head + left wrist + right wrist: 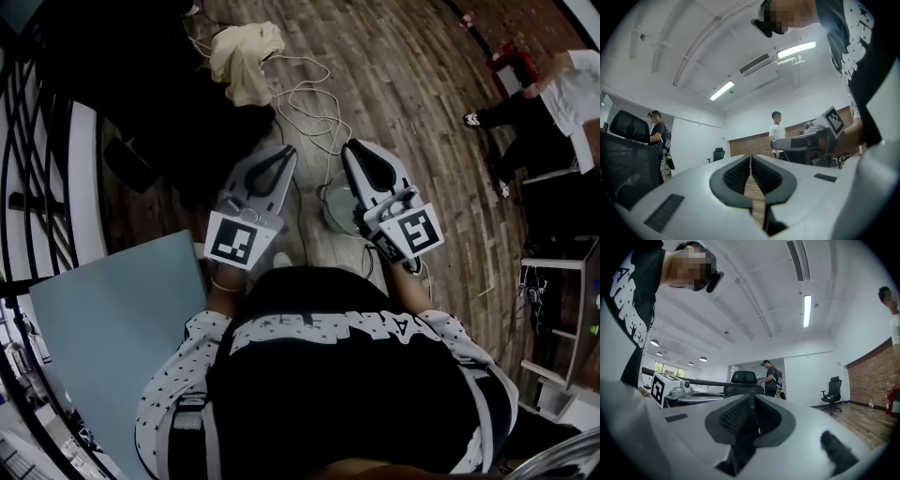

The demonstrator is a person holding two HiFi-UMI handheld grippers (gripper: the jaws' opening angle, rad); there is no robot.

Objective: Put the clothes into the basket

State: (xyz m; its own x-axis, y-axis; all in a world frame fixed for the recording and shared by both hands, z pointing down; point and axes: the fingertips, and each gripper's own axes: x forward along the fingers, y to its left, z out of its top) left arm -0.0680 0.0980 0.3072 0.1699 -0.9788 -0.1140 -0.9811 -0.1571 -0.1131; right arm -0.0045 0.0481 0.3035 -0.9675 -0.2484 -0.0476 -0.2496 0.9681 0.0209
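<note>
Two grey-white handheld tools, the left gripper (284,153) and the right gripper (353,148), are both clenched on nothing, their pads pressed together. A pale round ribbed object (335,204) sits half hidden behind the right one; I cannot tell whether it is the basket. A dark bulk (141,84) at upper left is unreadable. The crumpled cream cloth (246,56) lies ahead on open brown plank floor (403,84), with loose white cable (305,108) between it and the jaws. A blue-grey tabletop (112,328) borders the left. Both grippers point forward, level and side by side.
</note>
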